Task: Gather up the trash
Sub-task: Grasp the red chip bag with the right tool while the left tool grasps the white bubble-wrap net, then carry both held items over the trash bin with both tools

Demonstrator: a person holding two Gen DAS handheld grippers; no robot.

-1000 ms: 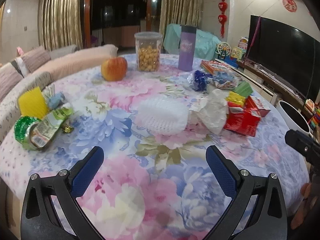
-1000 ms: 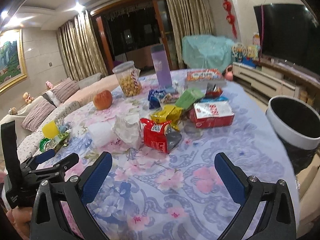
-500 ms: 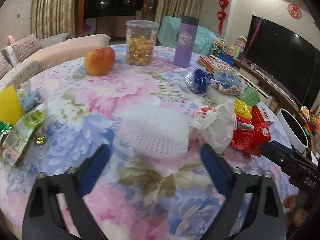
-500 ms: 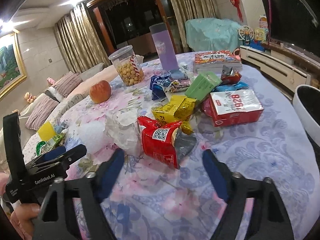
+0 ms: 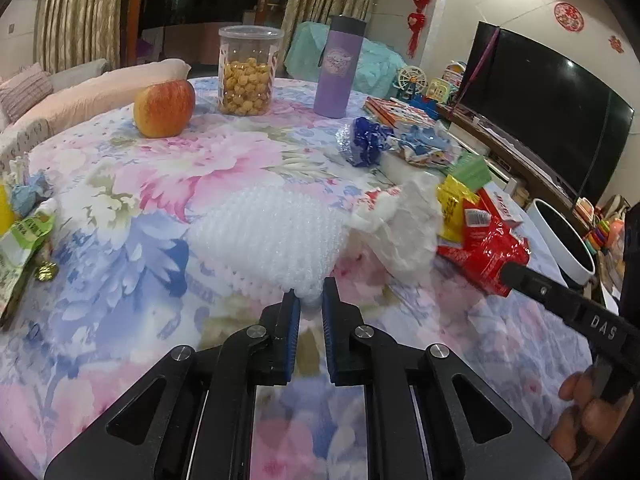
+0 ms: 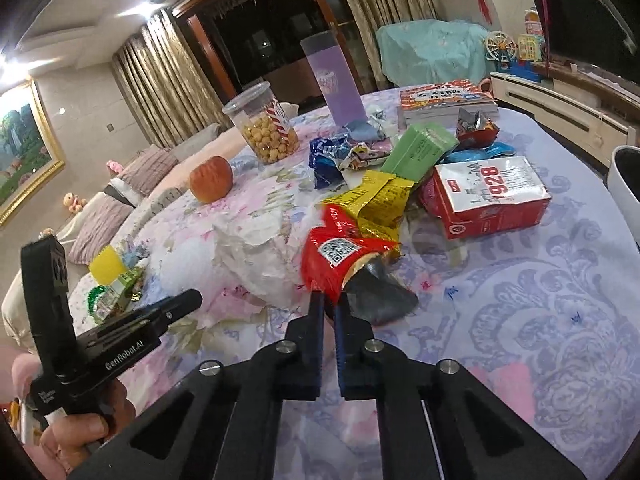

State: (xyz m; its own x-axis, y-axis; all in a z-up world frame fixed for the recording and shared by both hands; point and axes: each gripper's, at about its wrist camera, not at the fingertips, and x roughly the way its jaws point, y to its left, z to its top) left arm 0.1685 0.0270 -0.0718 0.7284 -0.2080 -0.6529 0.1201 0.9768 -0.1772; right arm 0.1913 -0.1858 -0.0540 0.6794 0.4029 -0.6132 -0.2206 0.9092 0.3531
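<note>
On the floral tabletop (image 5: 120, 264), the left tool (image 5: 311, 294) pinched the near edge of the white foam net (image 5: 268, 236); beside it, the right tool (image 6: 329, 304) gripped the red wrapper (image 6: 340, 256).

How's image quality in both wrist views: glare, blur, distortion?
Left wrist: heavy fisheye bending, dark vignette corners, white foam net nearly blown out, crumpled tissue soft. Right wrist: ceiling light flares top left, TV bows along the edge, red snack bag and its QR code sharp.

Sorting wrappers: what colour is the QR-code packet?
Red packet, clearest in the right wrist view.
</note>
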